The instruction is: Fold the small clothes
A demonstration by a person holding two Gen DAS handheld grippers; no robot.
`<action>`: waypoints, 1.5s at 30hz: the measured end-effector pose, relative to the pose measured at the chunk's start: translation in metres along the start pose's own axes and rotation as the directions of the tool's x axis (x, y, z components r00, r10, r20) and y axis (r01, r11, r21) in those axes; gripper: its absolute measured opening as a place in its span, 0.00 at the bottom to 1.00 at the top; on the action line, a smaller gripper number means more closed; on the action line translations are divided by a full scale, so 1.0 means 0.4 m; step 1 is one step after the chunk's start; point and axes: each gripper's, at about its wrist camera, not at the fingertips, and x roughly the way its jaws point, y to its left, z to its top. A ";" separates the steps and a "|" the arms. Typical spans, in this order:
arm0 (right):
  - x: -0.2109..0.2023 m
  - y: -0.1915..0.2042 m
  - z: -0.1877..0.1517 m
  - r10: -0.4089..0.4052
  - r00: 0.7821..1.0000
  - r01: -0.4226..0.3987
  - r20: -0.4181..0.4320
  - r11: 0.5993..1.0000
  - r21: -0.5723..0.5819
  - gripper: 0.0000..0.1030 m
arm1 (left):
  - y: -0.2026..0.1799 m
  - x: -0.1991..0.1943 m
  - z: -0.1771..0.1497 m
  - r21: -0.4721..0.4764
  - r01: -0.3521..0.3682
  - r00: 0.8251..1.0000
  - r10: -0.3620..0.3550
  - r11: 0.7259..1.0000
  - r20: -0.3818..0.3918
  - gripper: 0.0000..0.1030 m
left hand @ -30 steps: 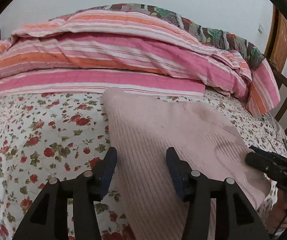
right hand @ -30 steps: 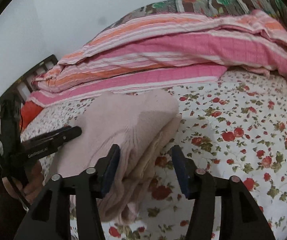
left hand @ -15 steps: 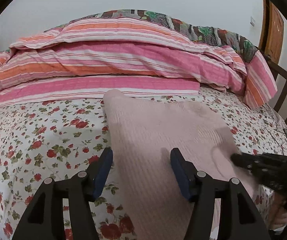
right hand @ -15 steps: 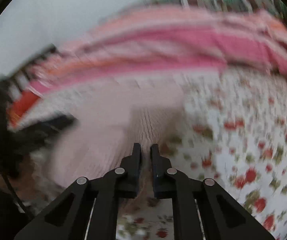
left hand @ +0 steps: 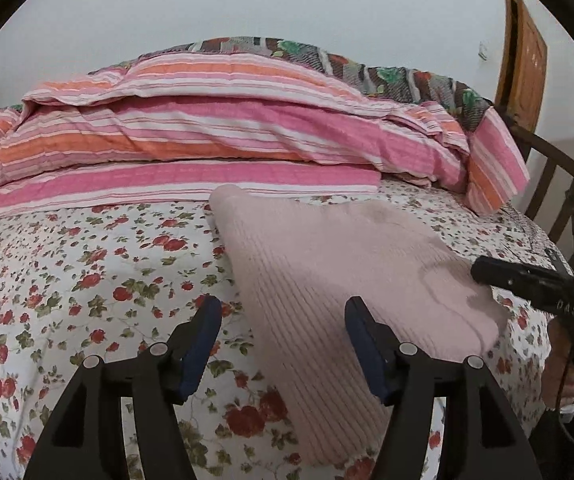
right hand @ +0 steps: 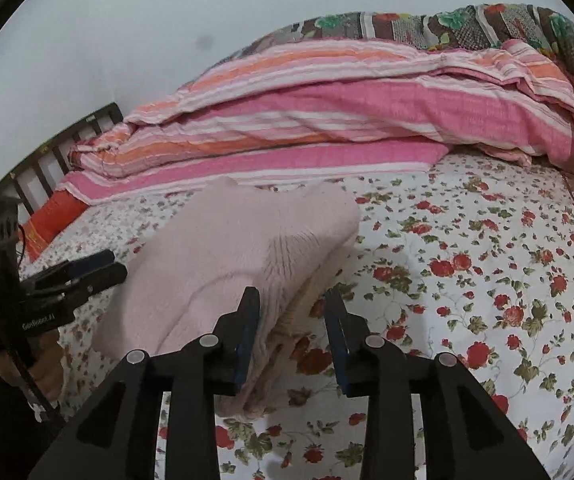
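A pale pink ribbed knit garment (left hand: 327,280) lies folded in several layers on the flowered bed sheet (left hand: 87,288); it also shows in the right wrist view (right hand: 239,248). My left gripper (left hand: 283,320) is open and empty, its right finger over the garment's near left part. My right gripper (right hand: 291,304) is open part way, its jaws either side of the garment's layered right edge, not closed on it. The right gripper also shows at the garment's right edge in the left wrist view (left hand: 527,284). The left gripper shows beside the garment in the right wrist view (right hand: 83,272).
A folded pink and orange striped quilt (left hand: 207,132) lies across the back of the bed, with a patterned blanket (left hand: 387,72) behind it. A dark wooden bed rail (left hand: 559,184) runs along the right side and another (right hand: 51,148) along the left. A wooden door (left hand: 523,56) stands far right.
My right gripper was open, shut at the garment's edge half a second ago, and has opened again part way. My left gripper has stayed open and drawn back slightly.
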 end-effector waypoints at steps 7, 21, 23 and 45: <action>0.032 0.021 0.020 0.038 0.999 -0.039 0.005 0.998 0.050 0.38 | -0.002 0.027 -0.001 -0.022 -0.029 0.999 0.028 0.999 -0.016 0.60; 0.067 0.025 0.026 0.031 0.997 -0.037 0.073 0.996 0.077 0.13 | -0.010 0.036 0.004 -0.028 -0.030 1.000 0.030 0.999 -0.007 0.60; 0.044 0.028 0.027 0.039 0.994 -0.047 0.104 0.996 0.075 0.13 | -0.003 0.035 0.007 -0.040 -0.025 1.000 0.025 0.999 -0.004 0.62; 0.243 -0.089 0.115 0.016 0.993 0.012 -0.116 0.971 0.239 0.30 | 0.133 0.159 0.057 -0.260 0.033 0.999 -0.039 0.965 -0.020 0.62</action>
